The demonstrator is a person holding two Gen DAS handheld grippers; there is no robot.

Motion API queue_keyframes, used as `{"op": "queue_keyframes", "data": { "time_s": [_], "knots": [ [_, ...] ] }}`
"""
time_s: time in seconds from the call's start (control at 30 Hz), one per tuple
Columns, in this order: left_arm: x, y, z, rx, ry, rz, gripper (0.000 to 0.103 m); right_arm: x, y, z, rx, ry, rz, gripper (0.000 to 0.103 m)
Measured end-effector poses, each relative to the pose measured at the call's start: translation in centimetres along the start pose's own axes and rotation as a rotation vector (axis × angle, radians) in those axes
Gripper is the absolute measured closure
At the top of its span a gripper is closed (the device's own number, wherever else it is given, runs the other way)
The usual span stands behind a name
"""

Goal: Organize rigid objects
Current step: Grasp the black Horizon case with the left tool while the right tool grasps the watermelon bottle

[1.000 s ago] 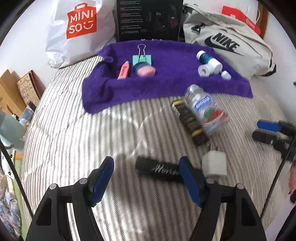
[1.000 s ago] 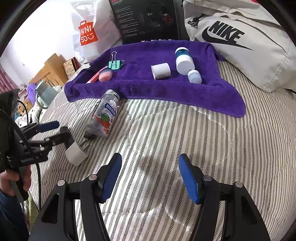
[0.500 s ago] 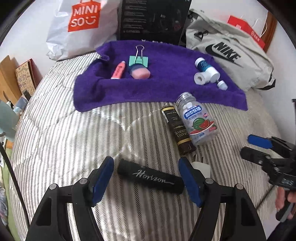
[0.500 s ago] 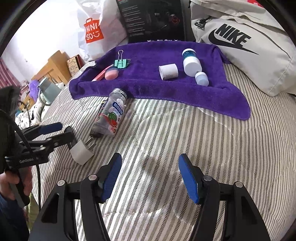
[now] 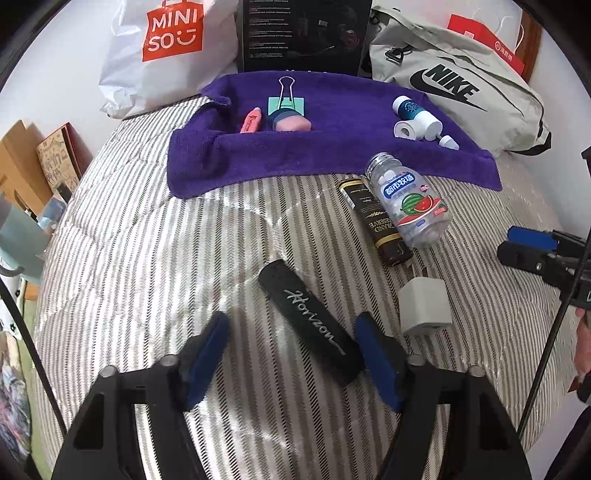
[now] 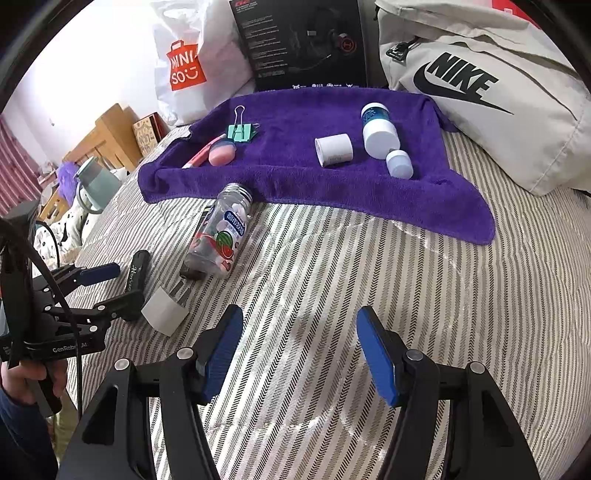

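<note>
A black case marked "Horizon" [image 5: 310,325] lies slantwise on the striped bedspread between the fingers of my left gripper [image 5: 291,356]. The jaws are closing; the right pad is at the case's near end and the left pad stands clear of it. In the right wrist view the same case [image 6: 135,273] sits between the left gripper's fingers [image 6: 110,290]. A white plug [image 5: 424,304], a black lighter [image 5: 376,221] and a clear candy bottle [image 5: 408,201] lie to the right. My right gripper [image 6: 299,350] hovers open over bare bedspread.
A purple towel [image 5: 332,155] at the back holds a green binder clip [image 5: 285,101], a pink marker [image 5: 251,120], a pink eraser [image 5: 291,123], a white roll [image 6: 333,149] and a white bottle [image 6: 378,131]. Behind it stand a Miniso bag [image 5: 166,48], a black box [image 5: 303,33] and a Nike bag [image 5: 454,88].
The left gripper's jaws have narrowed around the black case, which now lies slantwise instead of crosswise in its view. The right gripper has kept still.
</note>
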State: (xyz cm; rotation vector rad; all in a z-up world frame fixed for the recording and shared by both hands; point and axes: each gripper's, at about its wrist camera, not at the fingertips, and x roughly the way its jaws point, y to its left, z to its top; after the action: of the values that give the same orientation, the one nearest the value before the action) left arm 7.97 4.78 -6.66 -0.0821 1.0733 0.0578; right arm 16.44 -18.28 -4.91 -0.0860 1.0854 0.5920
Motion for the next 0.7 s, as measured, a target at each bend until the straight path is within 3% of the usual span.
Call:
{"op": "queue_keyframes", "data": {
  "time_s": [0.17, 0.37, 0.7],
  "knots": [
    [0.3, -1.5, 0.5, 0.038, -0.015, 0.031, 0.067, 0.5, 0.7, 0.3, 0.002, 0.0, 0.005, 0.04],
    [0.1, -0.9, 0.6, 0.033, -0.02, 0.014, 0.08, 1.0, 1.9, 2.6, 0.006, -0.022, 0.039, 0.04],
    [-0.6, 3.1, -0.4, -0.012, -0.022, 0.044, 0.081, 5.7, 5.6, 6.0, -0.04, 0.031, 0.062, 0.04]
  ]
}}
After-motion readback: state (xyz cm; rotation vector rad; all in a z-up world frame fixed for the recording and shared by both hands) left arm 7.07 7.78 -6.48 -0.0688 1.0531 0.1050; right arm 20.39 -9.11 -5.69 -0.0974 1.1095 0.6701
